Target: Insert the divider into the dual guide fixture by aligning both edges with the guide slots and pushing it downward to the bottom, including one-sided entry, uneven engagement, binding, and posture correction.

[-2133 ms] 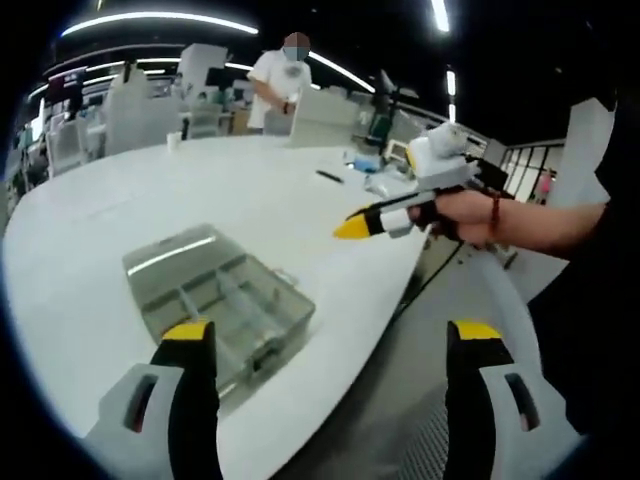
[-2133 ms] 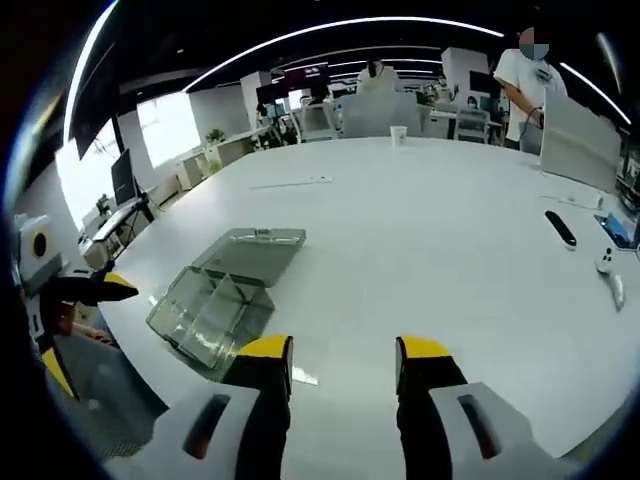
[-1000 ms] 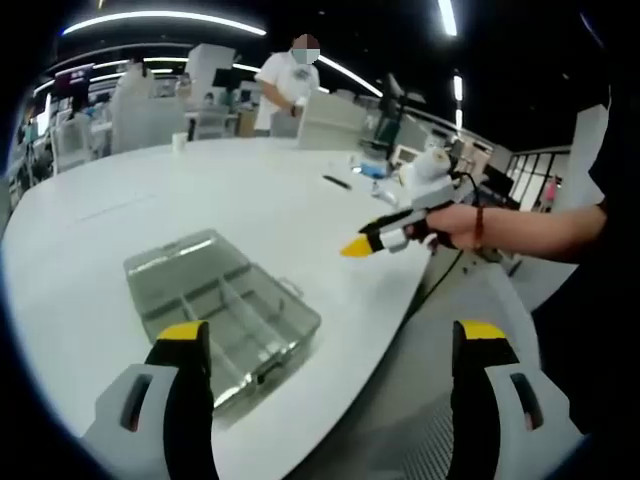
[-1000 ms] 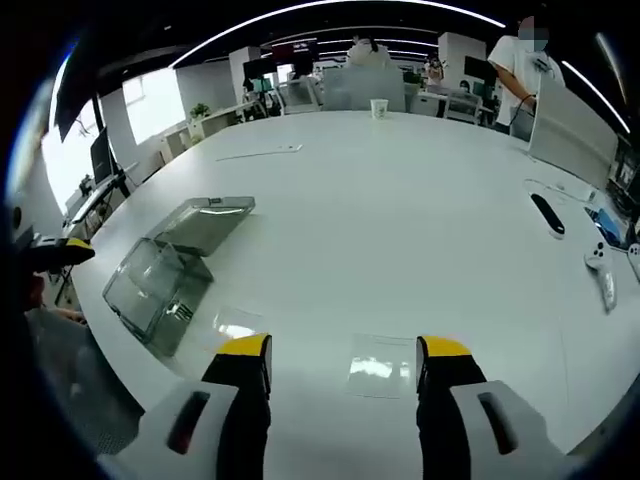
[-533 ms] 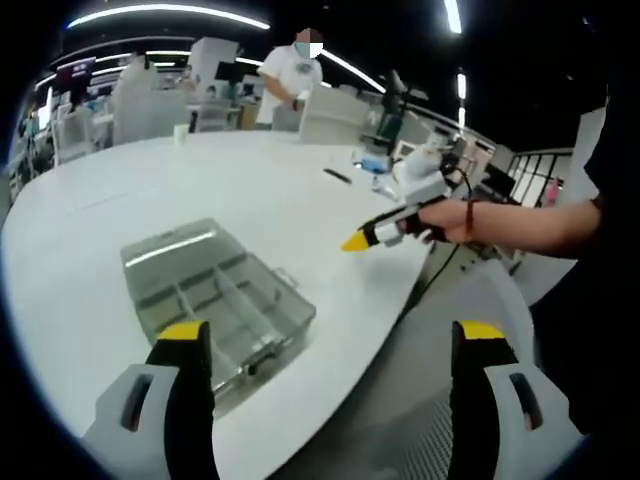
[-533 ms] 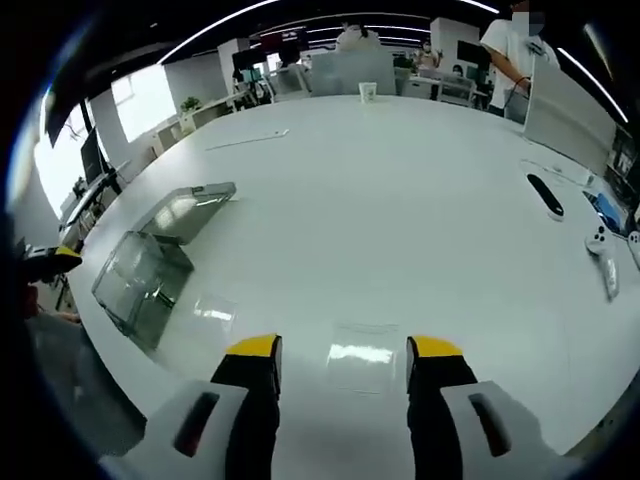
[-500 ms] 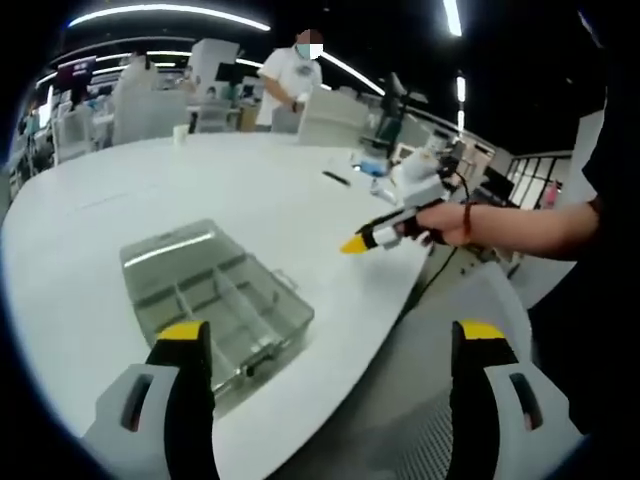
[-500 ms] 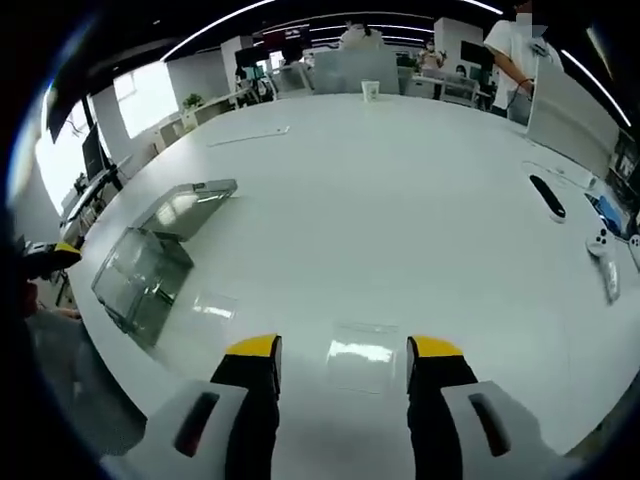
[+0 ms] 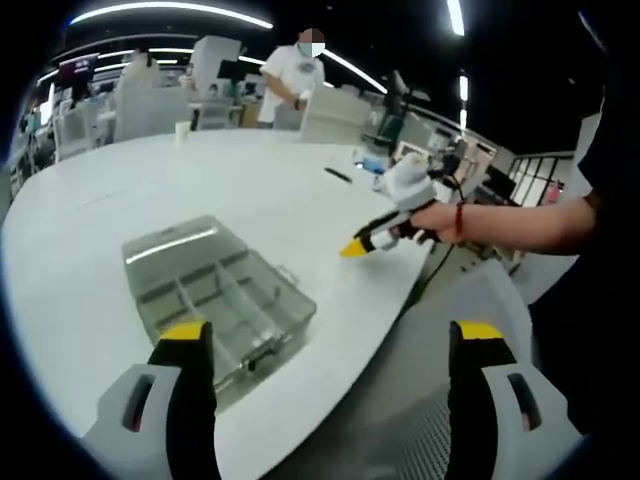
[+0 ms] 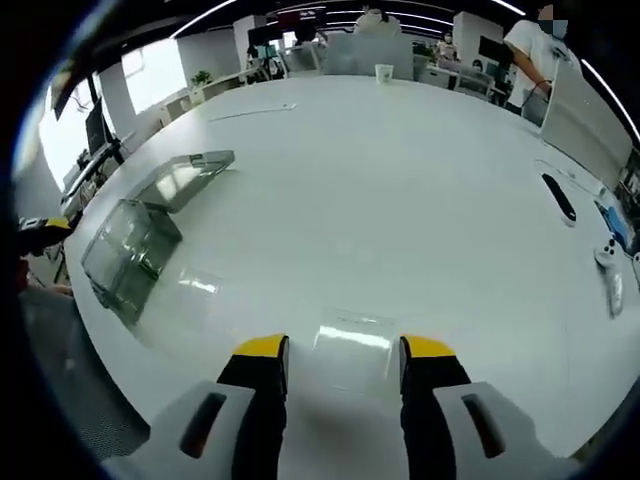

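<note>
White table, open-plan office. Divider flat near table edge, between spread right gripper fingers, ungrasped. Left gripper spread, empty, fixture beside left finger.

Each gripper has 2 black jaws capped with yellow tips, rising from pale grey housings that carry a dark oblong slot on each side. The left gripper shows this build, and so does the right gripper. In the left gripper view the right gripper has a white body, black mid-section and a yellow pointed tip, with a dark cable trailing behind. The hand wears a red wristband and a dark sleeve.
</note>
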`<state>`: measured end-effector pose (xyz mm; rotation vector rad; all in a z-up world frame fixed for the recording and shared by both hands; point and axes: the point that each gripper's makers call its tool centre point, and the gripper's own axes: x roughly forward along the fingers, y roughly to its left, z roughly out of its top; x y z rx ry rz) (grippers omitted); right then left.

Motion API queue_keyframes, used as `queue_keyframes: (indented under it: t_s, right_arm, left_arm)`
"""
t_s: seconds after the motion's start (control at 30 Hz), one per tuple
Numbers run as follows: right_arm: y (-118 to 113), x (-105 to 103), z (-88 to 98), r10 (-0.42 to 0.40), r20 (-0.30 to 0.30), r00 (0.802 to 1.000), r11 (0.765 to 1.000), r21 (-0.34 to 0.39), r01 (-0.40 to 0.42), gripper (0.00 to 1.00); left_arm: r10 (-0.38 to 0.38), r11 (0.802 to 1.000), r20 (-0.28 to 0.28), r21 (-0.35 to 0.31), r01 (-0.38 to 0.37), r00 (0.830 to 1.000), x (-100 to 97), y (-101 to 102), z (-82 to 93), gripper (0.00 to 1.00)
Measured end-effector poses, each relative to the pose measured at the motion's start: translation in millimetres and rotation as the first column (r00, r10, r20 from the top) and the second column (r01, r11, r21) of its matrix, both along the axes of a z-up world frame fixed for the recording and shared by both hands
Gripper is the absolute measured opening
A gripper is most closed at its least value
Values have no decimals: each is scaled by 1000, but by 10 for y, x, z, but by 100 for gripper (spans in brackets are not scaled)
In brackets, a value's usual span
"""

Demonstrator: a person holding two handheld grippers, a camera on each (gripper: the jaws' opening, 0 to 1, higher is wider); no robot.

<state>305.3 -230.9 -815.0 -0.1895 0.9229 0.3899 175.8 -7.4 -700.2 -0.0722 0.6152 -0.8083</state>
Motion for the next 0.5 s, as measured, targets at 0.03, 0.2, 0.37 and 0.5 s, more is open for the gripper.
queue_keyframes:
  t_s: [0.03,0.2,0.37,0.5]
  right_arm:
    - [-2,1,-16,1,-2,1000,1000,-1,-1,41]
    - [-14,36,-28,15,22,1000,1000,-10,-15,39]
    - [-27,41,-35,18,20,1000,1000,-13,-18,39]
    - [-20,35,-31,24,11,1000,999,-22,-23,37]
  left_arm:
    - [-5,1000,-3,4,5,1000,-9,-8,-8,96]
    - [-29,1000,-4,11,29,1000,-32,-56,-27,94]
    - [-27,1000,-1,7,27,1000,-25,-69,-21,93]
    - [-41,999,9,13,41,999,-26,-87,-12,92]
